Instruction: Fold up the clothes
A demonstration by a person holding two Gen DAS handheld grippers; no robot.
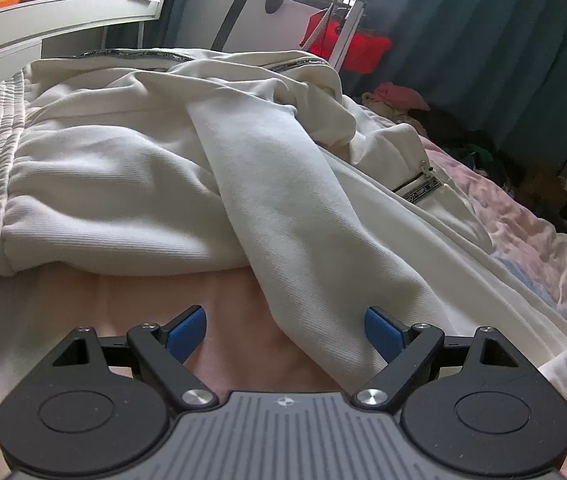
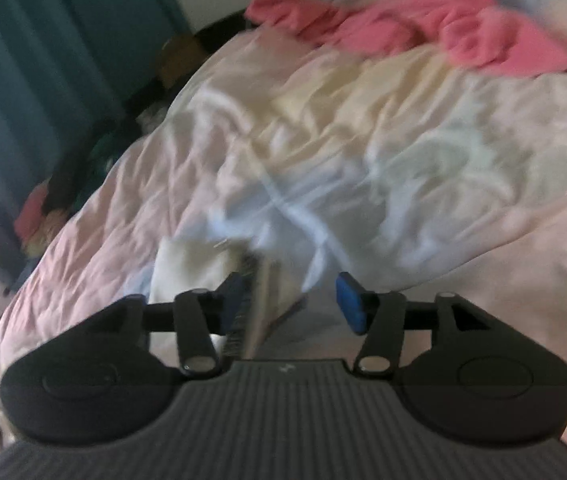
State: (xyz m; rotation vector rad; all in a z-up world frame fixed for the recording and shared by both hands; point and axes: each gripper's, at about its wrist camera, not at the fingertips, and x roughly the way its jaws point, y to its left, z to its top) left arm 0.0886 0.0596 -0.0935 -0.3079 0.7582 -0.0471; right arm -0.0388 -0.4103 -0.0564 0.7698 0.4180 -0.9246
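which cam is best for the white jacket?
Left wrist: the white jacket lies spread across the bed, sharp, with its ribbed hem and zipper visible. Right wrist is motion-blurred and shows only a white corner with dark trim between the fingers.

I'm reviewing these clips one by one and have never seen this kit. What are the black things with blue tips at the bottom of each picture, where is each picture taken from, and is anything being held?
Each picture comes from a wide-angle camera mounted on a hand-held gripper, looking forward along its two fingers; a person carries one in each hand.

The left gripper has its blue pads wide apart above a pink bedsheet. A cream garment with striped zip trim lies ahead, and one sleeve runs down between the pads, unpinched.

The right gripper view is blurred. Its pads stand apart, and a cream edge with zip trim sits by one pad, apparently not clamped. Beyond lie a crumpled pale quilt and pink clothing.
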